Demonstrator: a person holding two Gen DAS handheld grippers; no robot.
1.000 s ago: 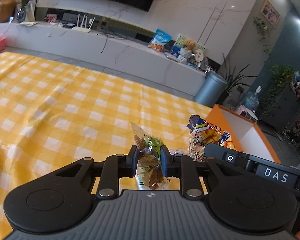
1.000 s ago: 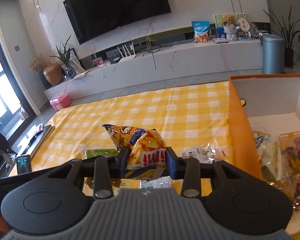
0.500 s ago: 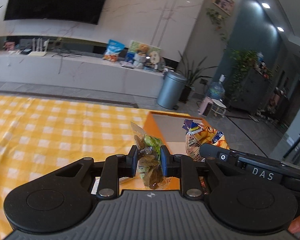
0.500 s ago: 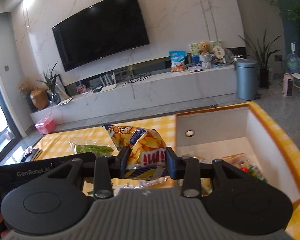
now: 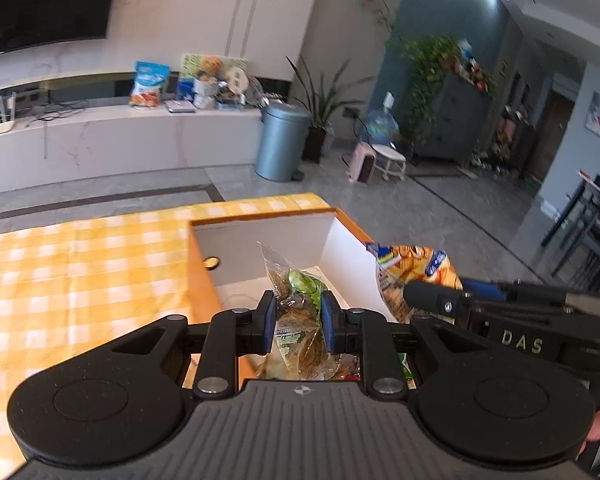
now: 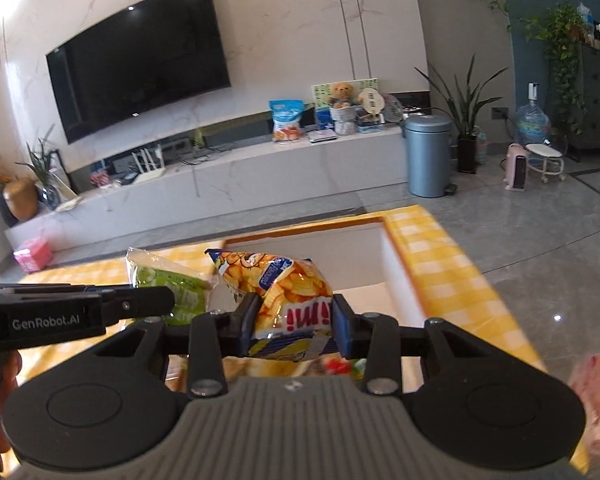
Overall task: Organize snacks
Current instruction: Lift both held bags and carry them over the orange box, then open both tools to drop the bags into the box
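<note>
My left gripper (image 5: 298, 326) is shut on a clear green-labelled snack bag (image 5: 296, 300) and holds it above the open orange box (image 5: 260, 216), near its left wall. My right gripper (image 6: 294, 330) is shut on a yellow chip bag (image 6: 284, 292) and holds it over the same box (image 6: 392, 248), just right of the left gripper. The chip bag also shows in the left wrist view (image 5: 412, 268), and the green bag shows in the right wrist view (image 6: 168, 280). Several snack packets lie inside the box, mostly hidden under the grippers.
The box stands at the right end of a table with a yellow checked cloth (image 5: 80, 272). Beyond the table are a grey floor, a white TV bench (image 6: 260, 168) with snacks and a blue-grey bin (image 6: 428, 156).
Both grippers have swung to the right with their bags, from over the checked cloth to over the orange box. Both stay shut on their bags.
</note>
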